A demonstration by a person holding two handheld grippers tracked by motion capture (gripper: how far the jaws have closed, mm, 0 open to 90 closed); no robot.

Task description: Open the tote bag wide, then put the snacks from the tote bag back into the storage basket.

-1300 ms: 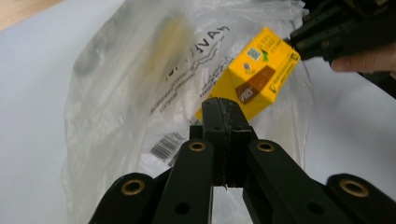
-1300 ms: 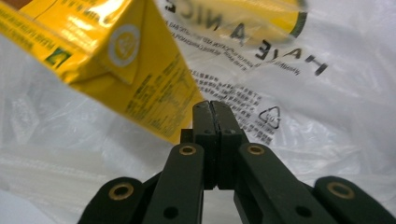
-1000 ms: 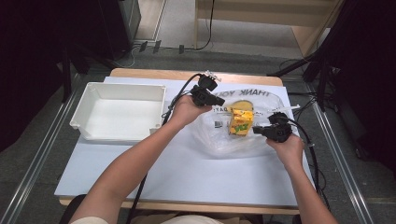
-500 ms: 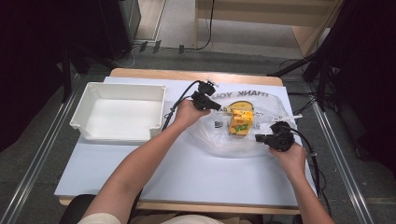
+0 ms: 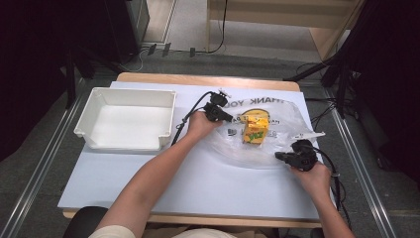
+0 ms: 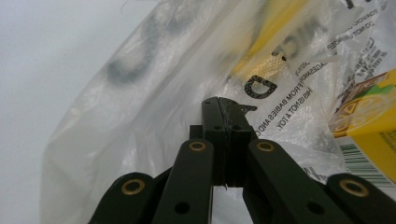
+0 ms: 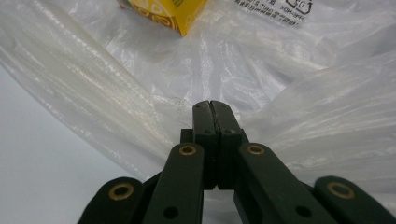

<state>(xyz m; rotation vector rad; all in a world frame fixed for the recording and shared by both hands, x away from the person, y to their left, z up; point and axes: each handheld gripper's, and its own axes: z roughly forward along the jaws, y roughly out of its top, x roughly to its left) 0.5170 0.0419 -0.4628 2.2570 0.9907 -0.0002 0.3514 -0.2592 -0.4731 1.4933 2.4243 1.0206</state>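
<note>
Clear plastic bag (image 5: 262, 141) lies flat on the desk (image 5: 198, 183), right of centre, printed text on its far part. A yellow carton (image 5: 255, 129) sits inside the bag, near its middle.

Left gripper (image 5: 229, 118): at the bag's left edge, jaws closed tight. In the left gripper view the left gripper (image 6: 223, 105) has a fold of the bag's film (image 6: 154, 93) pinched between its tips; the carton (image 6: 369, 116) shows to the right, behind the plastic.

Right gripper (image 5: 278, 156): at the bag's near right edge, jaws closed. In the right gripper view the right gripper (image 7: 211, 108) meets the crumpled film (image 7: 289, 93) at its tips, plastic bunched on both sides, so it looks clamped on the bag; the carton's corner (image 7: 168, 11) shows at top.

White tray (image 5: 129, 99) stands on the desk's left side, well apart from the bag.
</note>
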